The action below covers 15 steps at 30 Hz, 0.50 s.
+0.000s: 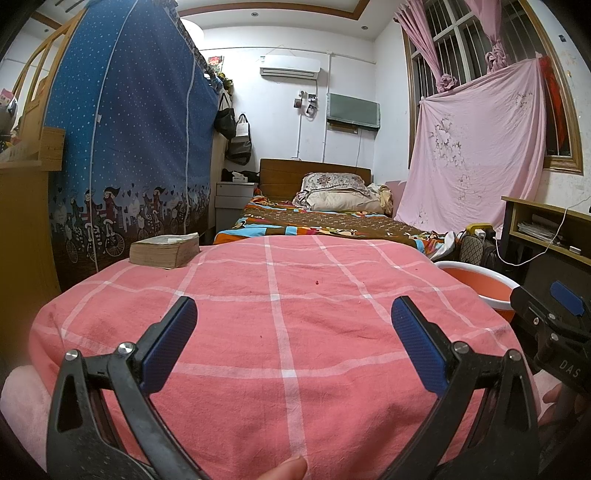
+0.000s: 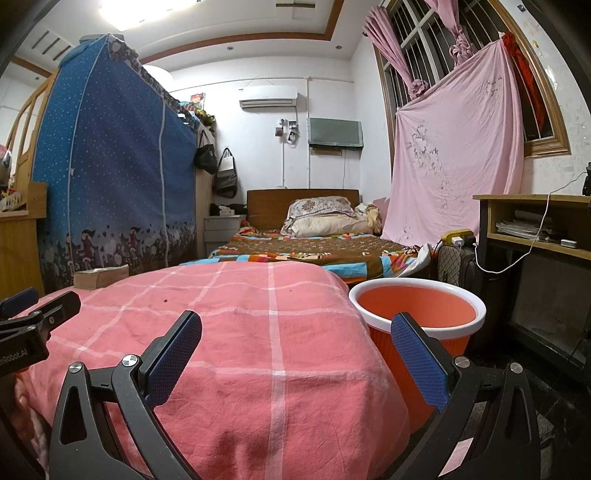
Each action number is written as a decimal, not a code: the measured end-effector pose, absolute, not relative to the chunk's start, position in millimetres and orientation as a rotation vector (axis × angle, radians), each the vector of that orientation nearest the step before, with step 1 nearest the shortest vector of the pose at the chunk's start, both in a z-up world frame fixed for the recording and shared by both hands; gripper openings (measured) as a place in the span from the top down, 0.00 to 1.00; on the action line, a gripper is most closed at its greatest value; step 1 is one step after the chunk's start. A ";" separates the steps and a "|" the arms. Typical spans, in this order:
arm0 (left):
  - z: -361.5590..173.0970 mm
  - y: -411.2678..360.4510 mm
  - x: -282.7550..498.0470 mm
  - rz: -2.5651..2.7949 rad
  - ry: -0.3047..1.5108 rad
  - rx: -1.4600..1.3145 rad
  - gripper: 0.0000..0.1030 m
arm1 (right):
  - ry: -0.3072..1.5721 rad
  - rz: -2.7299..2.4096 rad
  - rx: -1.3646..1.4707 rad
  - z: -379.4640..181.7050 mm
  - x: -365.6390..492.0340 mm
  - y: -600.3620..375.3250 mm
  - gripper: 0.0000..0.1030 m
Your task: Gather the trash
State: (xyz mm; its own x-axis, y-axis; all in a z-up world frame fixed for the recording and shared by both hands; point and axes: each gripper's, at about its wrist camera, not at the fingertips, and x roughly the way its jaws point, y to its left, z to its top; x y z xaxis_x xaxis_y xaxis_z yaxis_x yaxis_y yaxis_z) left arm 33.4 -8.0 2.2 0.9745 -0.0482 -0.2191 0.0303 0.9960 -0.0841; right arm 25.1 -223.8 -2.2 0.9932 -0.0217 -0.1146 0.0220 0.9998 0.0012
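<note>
Claws both hanging spread and empty, left claw [image 1: 293,321] hovering over pink checked cloth [image 1: 280,295], right claw [image 2: 295,334] sitting beside orange bin [image 2: 417,310], thick book [image 1: 164,249] lying at far corner.

Walls: you see white walls [image 2: 258,155], with an air conditioner [image 2: 268,96] high at the back.
Window: barred window [image 1: 461,37] on your right, with pink curtains [image 1: 476,147].
Furniture: a bed [image 2: 314,251] at the far wall, a blue fabric wardrobe [image 1: 129,147] on your left, a wooden desk [image 2: 535,221] on your right.
Light: a ceiling lamp [image 2: 144,11] is lit.
</note>
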 end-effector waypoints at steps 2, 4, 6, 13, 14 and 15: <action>2.2 -7.9 33.5 -0.040 0.223 -0.081 0.14 | 0.115 -0.022 0.003 -2.0 25.2 -223.9 0.00; 2.2 -7.8 33.5 -0.040 0.223 -0.080 0.14 | 0.116 -0.021 0.003 -3.4 24.6 -223.1 0.00; 2.3 -7.8 33.5 -0.040 0.223 -0.080 0.14 | 0.116 -0.021 0.003 -3.1 24.9 -223.2 0.00; 2.4 -8.0 33.3 -0.040 0.223 -0.079 0.14 | 0.117 -0.021 0.003 -3.5 24.2 -222.7 0.00; 2.4 -8.2 33.4 -0.040 0.223 -0.080 0.14 | 0.117 -0.021 0.003 -3.1 24.5 -223.0 0.00; 2.4 -8.1 33.5 -0.040 0.223 -0.080 0.14 | 0.117 -0.021 0.003 -3.2 24.4 -222.8 0.00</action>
